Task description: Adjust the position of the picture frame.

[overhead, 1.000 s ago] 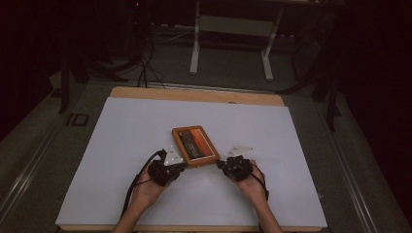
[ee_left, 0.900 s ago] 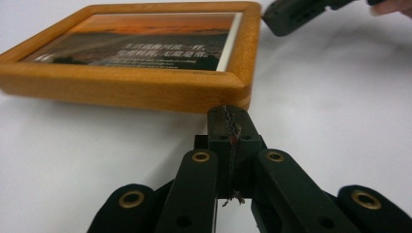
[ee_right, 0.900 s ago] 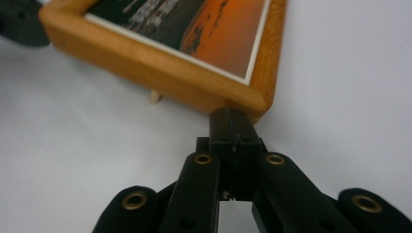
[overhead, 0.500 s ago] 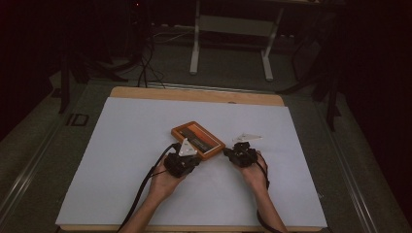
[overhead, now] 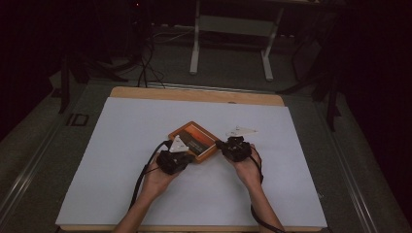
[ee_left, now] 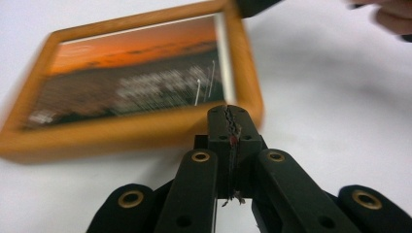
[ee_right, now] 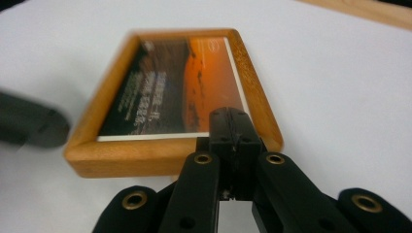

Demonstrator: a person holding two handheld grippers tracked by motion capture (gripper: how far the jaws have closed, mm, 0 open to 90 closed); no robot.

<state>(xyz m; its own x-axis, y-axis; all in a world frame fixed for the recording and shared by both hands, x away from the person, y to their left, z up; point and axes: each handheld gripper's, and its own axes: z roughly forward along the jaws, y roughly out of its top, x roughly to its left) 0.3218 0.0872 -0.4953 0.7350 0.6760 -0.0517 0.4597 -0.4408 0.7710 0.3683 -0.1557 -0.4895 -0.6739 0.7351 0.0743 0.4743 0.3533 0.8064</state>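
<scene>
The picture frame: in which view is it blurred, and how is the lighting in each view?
Left gripper view: the picture frame is smeared, worst at its left end, its print unreadable; the white table cover is bright. Right gripper view: the frame is sharper, soft at its edges; a dark blurred shape sits at left. High view: dim, the surroundings nearly black.

We hold our left gripper (overhead: 180,151) at the near left edge of the wooden frame (overhead: 193,141), jaws pressed together. Our right gripper (overhead: 224,144) sits at the frame's right corner, jaws likewise closed, forearms angling inward.
</scene>
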